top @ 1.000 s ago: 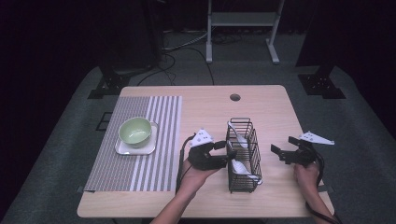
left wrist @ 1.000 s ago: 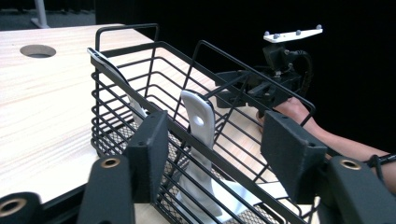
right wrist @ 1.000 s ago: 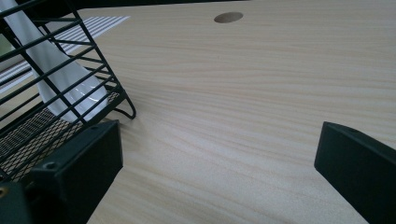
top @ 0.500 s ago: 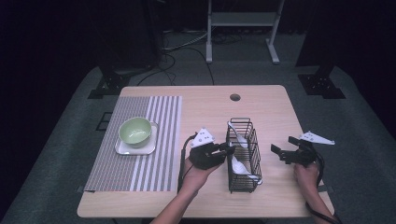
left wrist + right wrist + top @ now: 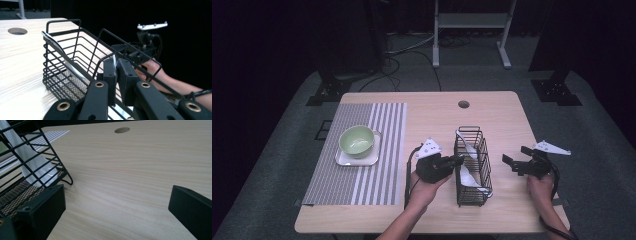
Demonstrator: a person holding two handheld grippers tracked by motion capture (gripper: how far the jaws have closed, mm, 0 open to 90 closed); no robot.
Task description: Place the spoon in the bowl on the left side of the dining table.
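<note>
The wooden table (image 5: 432, 107) carries a striped placemat (image 5: 362, 150) at its left, with a green bowl (image 5: 357, 140) on a white plate (image 5: 343, 160). Right of centre stands a black wire basket (image 5: 472, 167) holding white spoons (image 5: 468, 177). The left gripper (image 5: 451, 162) has just been closing, and its jaws are clenched on a spoon's handle at the basket's rim. The right gripper (image 5: 516, 161) hovers released, beside the basket.
</note>
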